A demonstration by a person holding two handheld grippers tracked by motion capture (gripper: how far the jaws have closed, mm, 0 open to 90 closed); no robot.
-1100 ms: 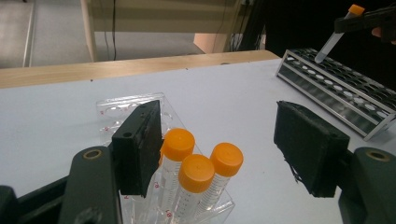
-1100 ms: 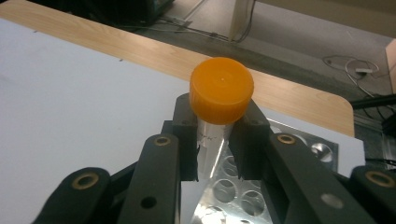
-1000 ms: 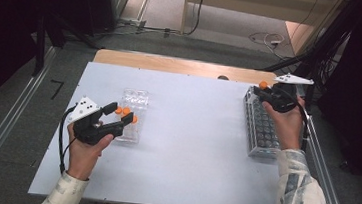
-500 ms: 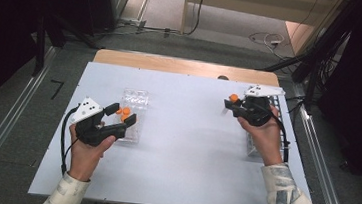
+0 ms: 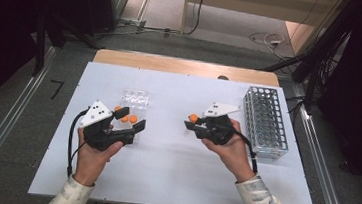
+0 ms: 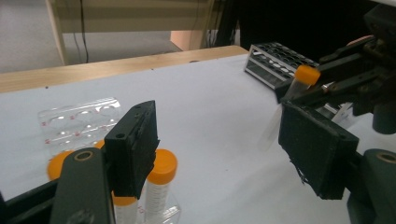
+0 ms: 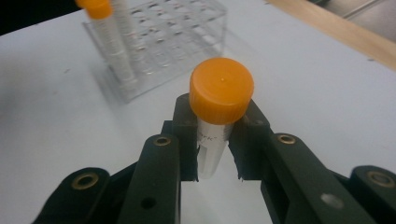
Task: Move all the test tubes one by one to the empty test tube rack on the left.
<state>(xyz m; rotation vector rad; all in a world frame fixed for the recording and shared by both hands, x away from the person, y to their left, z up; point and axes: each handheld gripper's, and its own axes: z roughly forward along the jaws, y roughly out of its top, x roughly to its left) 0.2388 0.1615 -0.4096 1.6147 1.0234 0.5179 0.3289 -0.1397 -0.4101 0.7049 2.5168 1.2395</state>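
White bench (image 5: 172, 171), metal rack (image 5: 266, 121) at its edge. Right gripper (image 5: 193, 124), beside the rack, pinches an orange-capped tube (image 7: 218, 111). Left gripper (image 5: 131, 120), farther off, has just been opening, nothing gripped.

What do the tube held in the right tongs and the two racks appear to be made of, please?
Tube: likely clear plastic, see-through, with a matte orange cap. Small rack: transparent, glossy plastic by its look. Large rack: grey grid with a metallic look, though it could be plastic.

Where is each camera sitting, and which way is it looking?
High view: above the table, looking forward and down; both forearms, left gripper, right gripper.
Left gripper view: on that gripper, looking past open jaws across the table at the right gripper.
Right gripper view: looking along jaws shut on an orange-capped tube.
Shared: that tube and the clear rack.
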